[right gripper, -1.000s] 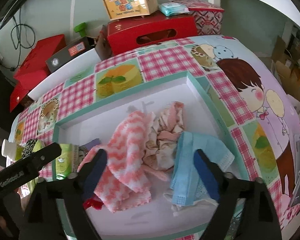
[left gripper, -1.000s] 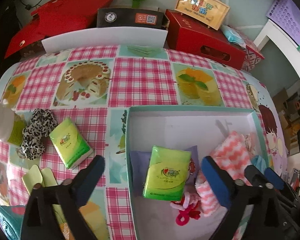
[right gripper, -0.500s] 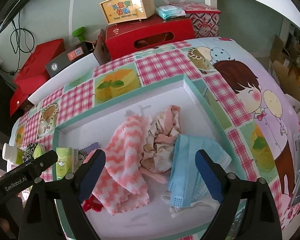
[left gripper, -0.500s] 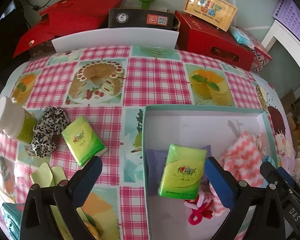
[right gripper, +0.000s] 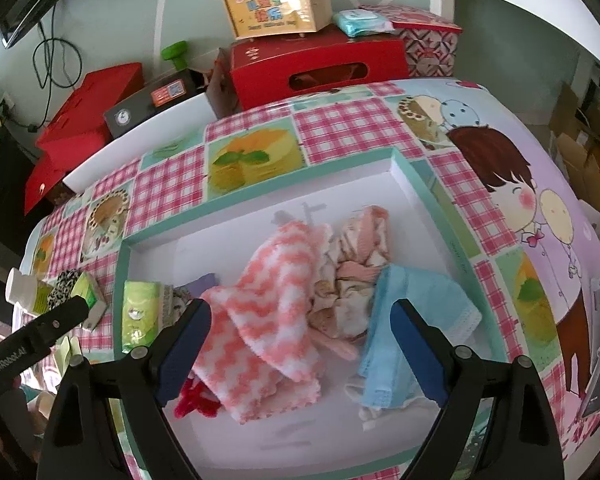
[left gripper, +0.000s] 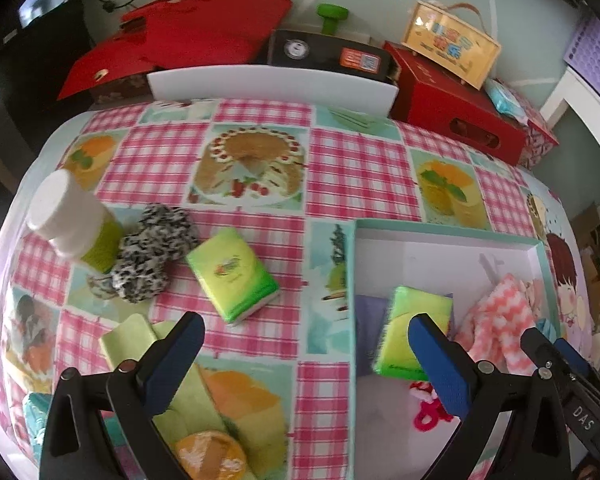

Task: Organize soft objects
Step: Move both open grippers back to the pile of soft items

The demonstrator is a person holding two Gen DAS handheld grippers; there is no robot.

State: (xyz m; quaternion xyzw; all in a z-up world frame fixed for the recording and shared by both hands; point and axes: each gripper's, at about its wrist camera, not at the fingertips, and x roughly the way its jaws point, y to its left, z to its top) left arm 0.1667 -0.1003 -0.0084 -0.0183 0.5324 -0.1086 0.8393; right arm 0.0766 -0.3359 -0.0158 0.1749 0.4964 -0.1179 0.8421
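Fingers of my left gripper [left gripper: 306,354] are spread wide and empty above the counter [left gripper: 360,160]; a green tissue pack [left gripper: 232,276] lies just beyond my left finger, with a leopard scrunchie [left gripper: 152,252] farther left. My right gripper [right gripper: 300,340] is also wide apart, empty, over the teal-rimmed tray [right gripper: 260,196], a pink chevron cloth [right gripper: 268,312] between its fingers and a blue face mask [right gripper: 408,320] at its right finger.

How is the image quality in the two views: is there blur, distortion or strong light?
Left wrist view: strong fisheye bending of the tablecloth, slight softness, the white bottle overexposed at its cap. Right wrist view: sharper, the same curved distortion, faint shadows on the tray floor, dark corners.
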